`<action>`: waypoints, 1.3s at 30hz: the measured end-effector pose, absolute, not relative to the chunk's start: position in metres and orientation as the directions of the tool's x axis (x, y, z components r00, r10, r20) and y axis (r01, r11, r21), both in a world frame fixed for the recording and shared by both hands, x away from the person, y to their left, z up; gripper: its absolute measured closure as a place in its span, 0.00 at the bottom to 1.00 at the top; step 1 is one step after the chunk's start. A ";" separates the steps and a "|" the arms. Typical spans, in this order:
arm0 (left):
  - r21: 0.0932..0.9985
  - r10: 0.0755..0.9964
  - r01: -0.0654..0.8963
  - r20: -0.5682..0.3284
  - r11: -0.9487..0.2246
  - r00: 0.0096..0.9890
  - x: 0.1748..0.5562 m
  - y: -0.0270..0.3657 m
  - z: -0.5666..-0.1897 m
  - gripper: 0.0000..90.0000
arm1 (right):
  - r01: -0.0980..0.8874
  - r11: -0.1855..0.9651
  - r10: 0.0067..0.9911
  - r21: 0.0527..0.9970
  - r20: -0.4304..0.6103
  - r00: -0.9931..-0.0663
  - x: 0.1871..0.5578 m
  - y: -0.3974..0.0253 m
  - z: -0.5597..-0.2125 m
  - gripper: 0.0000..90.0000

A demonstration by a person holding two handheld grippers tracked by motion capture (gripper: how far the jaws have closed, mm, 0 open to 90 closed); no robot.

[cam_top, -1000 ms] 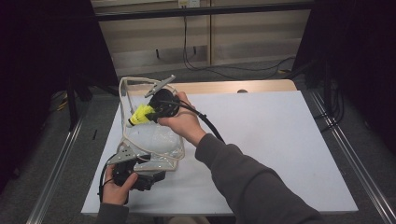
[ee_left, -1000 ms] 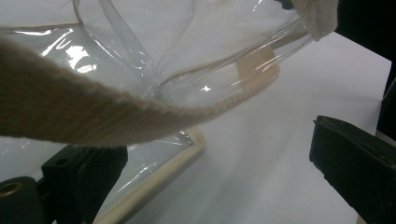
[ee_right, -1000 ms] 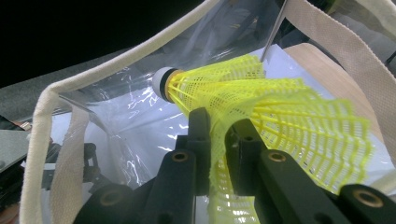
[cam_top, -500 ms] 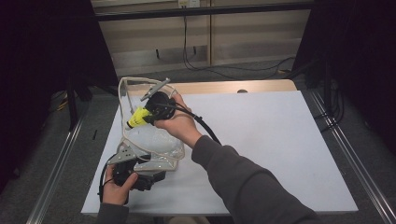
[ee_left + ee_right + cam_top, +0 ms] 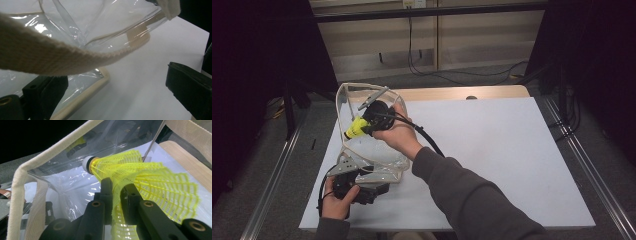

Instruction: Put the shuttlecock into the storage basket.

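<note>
Shuttlecock (image 5: pixel 140 182), pinched by right hand-held gripper (image 5: pixel 116 192)

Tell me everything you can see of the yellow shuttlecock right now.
The shuttlecock has a bright yellow plastic mesh skirt and a rounded white head with a dark band. The right tool is shut on the skirt, squashing it between the jaws. It is held head-first at the open top of the clear bag, whose cream webbing trim frames it.

Shuttlecock (image 5: pixel 140 177) seemingly inside the bag (image 5: pixel 377 155), on table (image 5: pixel 512 150)
</note>
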State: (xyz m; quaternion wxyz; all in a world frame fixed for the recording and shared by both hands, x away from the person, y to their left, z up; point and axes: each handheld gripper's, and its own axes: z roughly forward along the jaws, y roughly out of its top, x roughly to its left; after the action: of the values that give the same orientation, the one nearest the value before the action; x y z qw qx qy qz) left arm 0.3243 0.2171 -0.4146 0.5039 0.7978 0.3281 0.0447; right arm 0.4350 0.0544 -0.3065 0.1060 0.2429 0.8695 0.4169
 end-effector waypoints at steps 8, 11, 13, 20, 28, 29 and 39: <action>0.834 0.569 0.477 -0.256 -0.279 0.782 0.324 0.217 -0.415 0.05 | 0.350 0.526 0.521 0.775 0.032 -0.853 0.435 0.057 -0.310 0.90; 0.833 0.567 0.476 -0.255 -0.282 0.783 0.324 0.217 -0.415 0.05 | 0.350 0.525 0.522 0.776 0.032 -0.852 0.435 0.058 -0.310 0.90; 0.833 0.568 0.476 -0.255 -0.281 0.782 0.324 0.216 -0.415 0.05 | 0.353 0.523 0.526 0.776 0.033 -0.850 0.435 0.059 -0.312 0.90; 0.833 0.568 0.476 -0.255 -0.281 0.783 0.324 0.216 -0.415 0.05 | 0.356 0.525 0.531 0.773 0.029 -0.847 0.435 0.062 -0.314 0.90; 0.832 0.565 0.476 -0.254 -0.286 0.785 0.324 0.216 -0.415 0.05 | 0.360 0.525 0.536 0.771 0.029 -0.844 0.434 0.064 -0.316 0.90; 0.832 0.566 0.477 -0.256 -0.283 0.783 0.324 0.216 -0.415 0.05 | 0.361 0.526 0.535 0.770 0.031 -0.844 0.434 0.065 -0.316 0.90; 0.833 0.567 0.476 -0.257 -0.281 0.783 0.324 0.217 -0.415 0.05 | 0.363 0.535 0.534 0.762 0.028 -0.845 0.435 0.070 -0.323 0.90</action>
State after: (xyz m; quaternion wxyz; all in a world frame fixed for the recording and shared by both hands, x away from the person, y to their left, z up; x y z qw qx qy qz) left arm 0.3242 0.2166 -0.4148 0.5031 0.7990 0.3263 0.0448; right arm 0.4349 0.0704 -0.3228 0.1047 0.2579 0.8699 0.4072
